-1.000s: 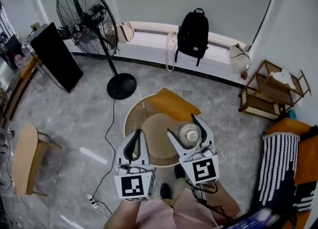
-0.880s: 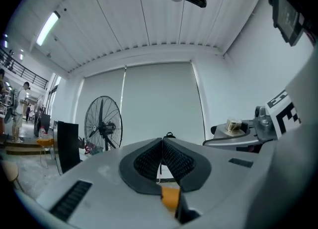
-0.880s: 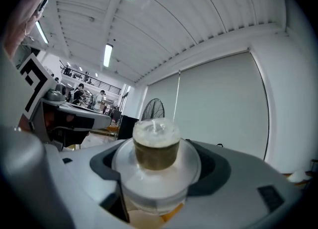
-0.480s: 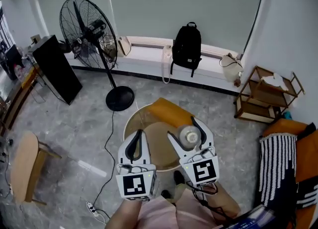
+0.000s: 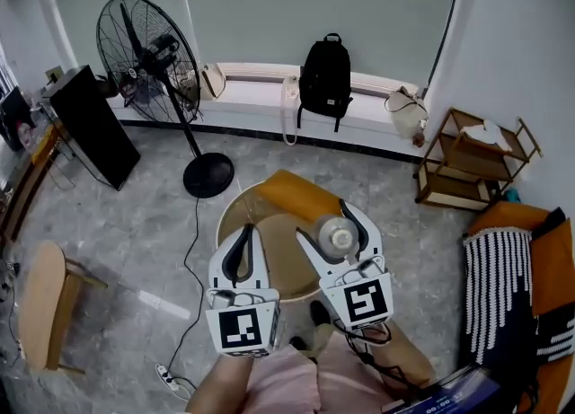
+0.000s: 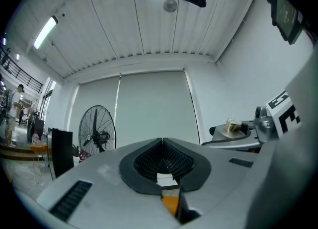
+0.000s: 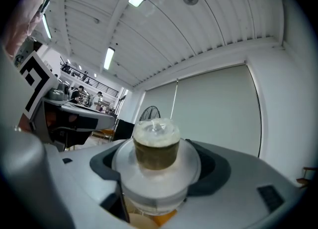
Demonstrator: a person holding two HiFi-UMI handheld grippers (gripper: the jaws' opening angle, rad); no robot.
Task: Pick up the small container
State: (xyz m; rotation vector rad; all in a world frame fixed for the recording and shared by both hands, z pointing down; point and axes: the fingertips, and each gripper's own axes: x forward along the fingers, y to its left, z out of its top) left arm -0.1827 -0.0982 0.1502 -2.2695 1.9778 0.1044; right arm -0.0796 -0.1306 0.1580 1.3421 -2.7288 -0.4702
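The small container, a round clear tub with a pale lid and a brownish middle, is held above the round wooden table. My right gripper is shut on it, a jaw on either side. In the right gripper view the container fills the space between the jaws of the right gripper and stands upright. My left gripper hovers beside it at the left, shut with nothing in it. In the left gripper view the ribbed pads of the left gripper meet, and the container shows at the right.
An orange cushion lies at the table's far side. On the floor stand a fan, a black panel, a wooden stool and a wooden shelf. A black backpack leans on the window ledge. A striped cushion is at the right.
Both grippers keep nearly the same pose, the right one still holding the container. The room has shifted in the head view as the head moved.
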